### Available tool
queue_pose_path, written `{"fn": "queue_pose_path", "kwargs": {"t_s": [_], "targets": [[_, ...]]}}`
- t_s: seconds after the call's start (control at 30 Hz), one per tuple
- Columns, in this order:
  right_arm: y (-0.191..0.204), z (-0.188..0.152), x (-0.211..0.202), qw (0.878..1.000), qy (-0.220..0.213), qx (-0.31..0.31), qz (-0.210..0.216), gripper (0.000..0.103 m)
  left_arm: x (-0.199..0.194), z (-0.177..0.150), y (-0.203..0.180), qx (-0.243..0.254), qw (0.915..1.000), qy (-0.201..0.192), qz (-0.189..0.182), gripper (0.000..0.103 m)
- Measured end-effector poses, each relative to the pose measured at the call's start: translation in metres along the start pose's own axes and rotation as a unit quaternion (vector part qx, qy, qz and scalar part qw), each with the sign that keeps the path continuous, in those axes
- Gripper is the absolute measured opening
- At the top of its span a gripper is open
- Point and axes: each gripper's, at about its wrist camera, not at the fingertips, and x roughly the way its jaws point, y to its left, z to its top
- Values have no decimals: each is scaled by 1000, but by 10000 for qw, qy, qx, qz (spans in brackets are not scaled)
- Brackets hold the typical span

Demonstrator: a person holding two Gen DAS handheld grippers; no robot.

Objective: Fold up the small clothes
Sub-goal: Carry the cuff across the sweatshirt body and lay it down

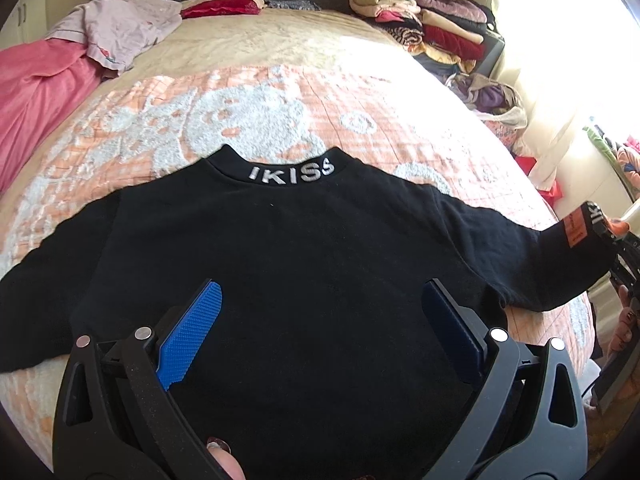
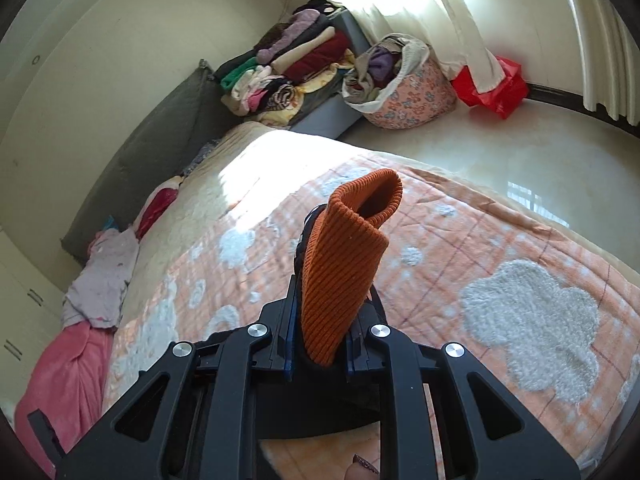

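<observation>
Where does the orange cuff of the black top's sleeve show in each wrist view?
Left wrist: orange cuff at far right edge, on the lifted sleeve's end.
Right wrist: orange cuff centre, clamped in the right hand-held gripper.
Shared landmark: folded clothes stack.

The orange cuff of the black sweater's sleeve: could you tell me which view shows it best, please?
The right wrist view: the orange cuff fills the centre, clamped in the right gripper. The left wrist view shows only a sliver at the frame's edge.
</observation>
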Motion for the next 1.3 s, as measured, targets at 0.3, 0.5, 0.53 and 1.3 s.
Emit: {"fn": "queue_pose_path", "kwargs": {"t_s": [0.3,0.5,0.53,1.3], "targets": [[87,-16,-8,9956,277,-564,690,16,-21,-1,28,-303,9994,-150,-84,94],[146,-41,-8,9889,475,-960,1030,16,-30,-5,53,-545,9983,-190,-124,94],[155,-46,-7,9878,505,-1007,1075,16,-30,-5,56,-574,9981,-192,-135,94],[277,-175,59,9517,1683,-2053,1544,19,-29,-34,144,-1416,9892,97,-371,94]]}}
